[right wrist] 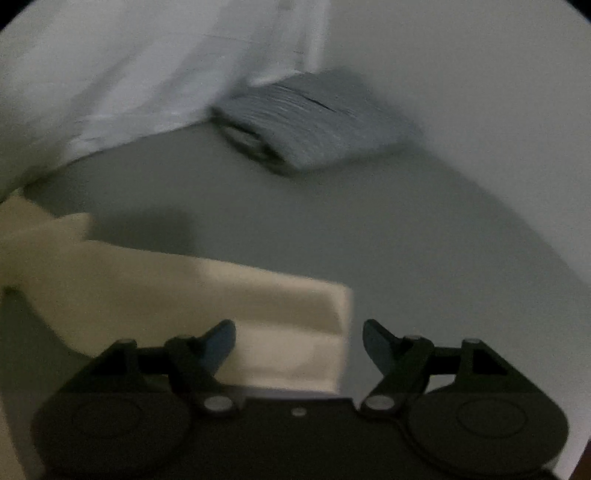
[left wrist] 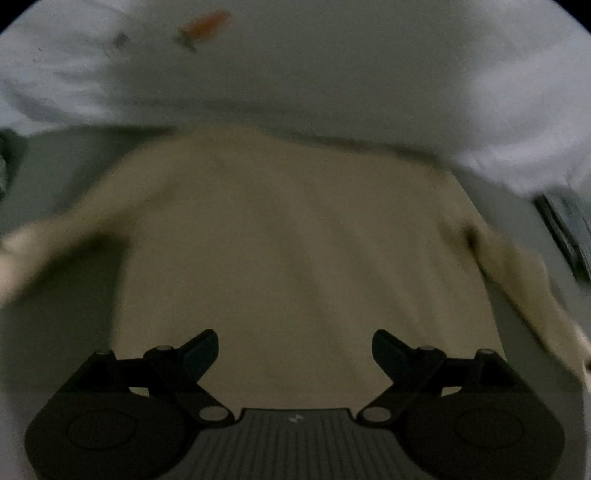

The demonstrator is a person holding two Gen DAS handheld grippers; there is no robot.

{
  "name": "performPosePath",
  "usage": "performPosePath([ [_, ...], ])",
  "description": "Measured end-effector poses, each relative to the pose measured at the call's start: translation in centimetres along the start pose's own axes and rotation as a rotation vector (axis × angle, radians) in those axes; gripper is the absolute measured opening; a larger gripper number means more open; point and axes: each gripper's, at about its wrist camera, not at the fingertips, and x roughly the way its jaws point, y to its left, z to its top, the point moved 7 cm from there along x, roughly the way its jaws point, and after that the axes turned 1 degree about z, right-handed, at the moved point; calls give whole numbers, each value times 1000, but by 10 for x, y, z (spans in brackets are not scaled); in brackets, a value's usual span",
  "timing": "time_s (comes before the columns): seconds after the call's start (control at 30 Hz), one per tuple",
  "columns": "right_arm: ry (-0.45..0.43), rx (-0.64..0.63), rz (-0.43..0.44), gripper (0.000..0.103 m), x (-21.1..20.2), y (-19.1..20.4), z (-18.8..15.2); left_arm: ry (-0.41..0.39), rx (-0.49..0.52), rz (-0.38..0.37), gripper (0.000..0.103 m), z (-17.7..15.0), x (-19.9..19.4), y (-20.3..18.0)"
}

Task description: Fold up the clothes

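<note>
A cream long-sleeved garment (left wrist: 291,236) lies spread flat on the grey surface (left wrist: 70,162), its sleeves reaching out to both sides. My left gripper (left wrist: 295,350) hovers over its near part with the jaws wide apart and nothing between them. In the right wrist view a cream sleeve end (right wrist: 280,332) lies on the grey surface (right wrist: 424,258). My right gripper (right wrist: 299,341) stands open over the sleeve's cuff edge, the pads not pressing on it. Both views are blurred.
A white cloth (left wrist: 332,74) with a small orange mark (left wrist: 207,26) lies bunched beyond the garment. A folded grey item (right wrist: 314,122) sits further out in the right wrist view, beside more white fabric (right wrist: 129,74). A dark object (left wrist: 565,229) shows at the right edge.
</note>
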Motion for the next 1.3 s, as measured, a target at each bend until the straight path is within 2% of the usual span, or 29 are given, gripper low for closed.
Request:
performPosePath([
  [0.07, -1, 92, -2, 77, 3, -15, -2, 34, 48, -12, 91, -16, 9, -13],
  [0.13, -23, 96, 62, 65, 5, -14, -1, 77, 111, -9, 91, -35, 22, -25],
  [0.17, -37, 69, 94, 51, 4, -10, 1, 64, 142, 15, 92, -42, 21, -31],
  [0.23, -41, 21, 141, 37, 2, -3, 2, 48, 193, 57, 96, -52, 20, -39],
  [0.3, -33, 3, 163, 7, 3, -4, 4, 49, 162, 68, 97, -54, 19, -38],
  [0.33, -30, -7, 167, 5, 5, -6, 6, 61, 143, 68, 97, -56, 17, -38],
  [0.43, -57, -38, 120, 5, -12, -25, 5, 81, 71, 66, 97, -52, 7, -32],
  [0.63, -79, -73, 13, 6, -9, -66, 2, 19, -15, 152, 97, -49, -28, 9],
  [0.67, -74, -78, 5, 9, -7, -69, 0, 11, -27, 172, 97, -50, -35, 18],
  [0.73, -38, -72, 17, 27, -7, -67, -3, 1, -54, 218, 97, -55, -44, 38],
  [0.77, -45, -67, 21, 42, -13, -65, -4, -3, -67, 240, 97, -57, -49, 48],
  [0.83, -55, -62, 41, 46, -26, -59, -8, 3, -88, 291, 97, -66, -57, 69],
  [0.93, -26, -76, 215, 46, -58, -31, -25, 40, -125, 355, 97, -87, -67, 100],
  [1.0, 17, -86, 368, 46, -81, -7, -44, 70, -169, 355, 97, -104, -73, 115],
  [1.07, 101, -101, 565, 46, -104, 26, -70, 89, -223, 341, 97, -120, -75, 122],
  [1.13, 171, -173, 708, 46, -124, 57, -97, 91, -263, 323, 97, -134, -76, 126],
  [1.17, 178, -233, 737, 46, -131, 71, -108, 84, -276, 312, 96, -140, -76, 126],
  [1.27, 170, -433, 726, 47, -141, 105, -138, 31, -283, 319, 93, -150, -79, 120],
  [1.3, 134, -488, 711, 37, -144, 111, -142, 14, -278, 318, 86, -150, -81, 118],
])
